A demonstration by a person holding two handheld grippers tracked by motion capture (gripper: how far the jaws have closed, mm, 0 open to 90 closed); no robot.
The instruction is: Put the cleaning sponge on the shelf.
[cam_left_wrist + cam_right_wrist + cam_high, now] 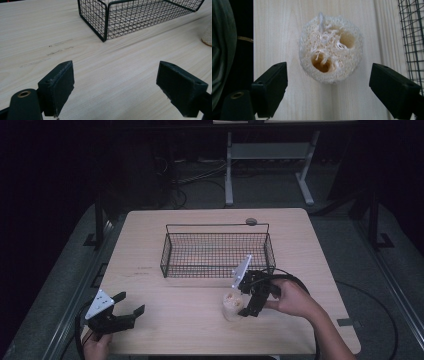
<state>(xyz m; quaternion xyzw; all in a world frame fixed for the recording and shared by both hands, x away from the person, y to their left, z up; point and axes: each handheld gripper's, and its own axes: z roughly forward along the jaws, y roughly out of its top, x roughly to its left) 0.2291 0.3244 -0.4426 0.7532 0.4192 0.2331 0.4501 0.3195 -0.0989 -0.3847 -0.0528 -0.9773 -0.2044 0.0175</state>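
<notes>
Dim in the high view: lit bench point(165, 227) amid near-black surroundings from 9 through 12 to 3 o'clock. Soft, coarse, slightly grainy throughout. Brighter, even light in both gripper views, no glare. Faint shadow under the basket point(140, 17) toward 6 o'clock. Sharp fibres on the loofah point(330, 48); near pads point(270, 87) slightly soft. Blurred dark mass at 9 o'clock in the right gripper view.

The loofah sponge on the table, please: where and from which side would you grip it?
Grip the loofah sponge across its rounded outer sides, coming down from above. It stands on end with its holed face up, and the right tongs already hang open over it, one jaw to each side. Its fibrous body looks soft, so close gently.
</notes>
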